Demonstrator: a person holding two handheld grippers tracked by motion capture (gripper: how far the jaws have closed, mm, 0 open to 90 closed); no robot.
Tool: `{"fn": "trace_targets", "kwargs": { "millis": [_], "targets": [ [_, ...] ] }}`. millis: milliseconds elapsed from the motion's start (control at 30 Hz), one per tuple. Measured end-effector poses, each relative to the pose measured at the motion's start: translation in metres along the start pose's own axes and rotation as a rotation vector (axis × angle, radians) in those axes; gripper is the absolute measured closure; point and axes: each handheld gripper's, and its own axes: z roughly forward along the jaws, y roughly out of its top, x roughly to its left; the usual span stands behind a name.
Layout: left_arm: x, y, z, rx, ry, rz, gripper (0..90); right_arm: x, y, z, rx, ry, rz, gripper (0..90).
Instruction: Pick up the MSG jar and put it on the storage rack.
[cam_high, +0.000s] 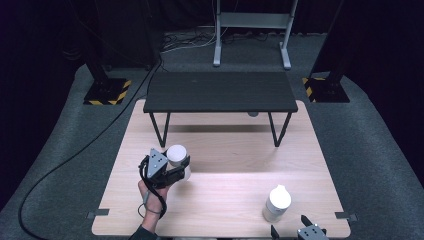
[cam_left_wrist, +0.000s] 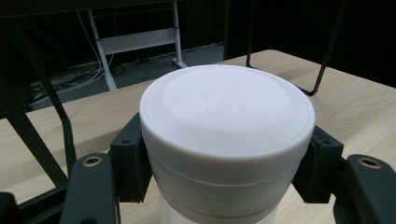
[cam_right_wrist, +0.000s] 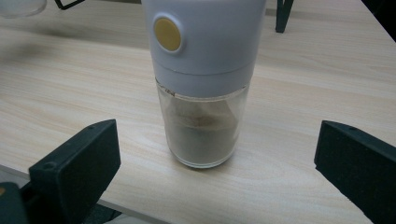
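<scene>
Jaws of the left gripper are clamped on the white-capped jar, pads pressing its sides just under the lid, and the jar stands upright over the wooden table, though I can't quite tell whether its base touches the top. Wide apart and holding nothing, the right gripper faces the spice grinder, which stands upright on the near right of the table, straight ahead of that gripper's open jaws, well apart from the jar.
</scene>
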Motion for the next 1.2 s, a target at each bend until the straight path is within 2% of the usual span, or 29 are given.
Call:
{"fn": "trace_targets", "kwargs": {
  "millis": [1200],
  "targets": [
    [0.02, 0.019, 0.012, 0.024, 0.05, -0.004, 34.2, 0.001, 0.0, 0.001, 0.007, -0.004, 0.0, 0.0]
  ]
}}
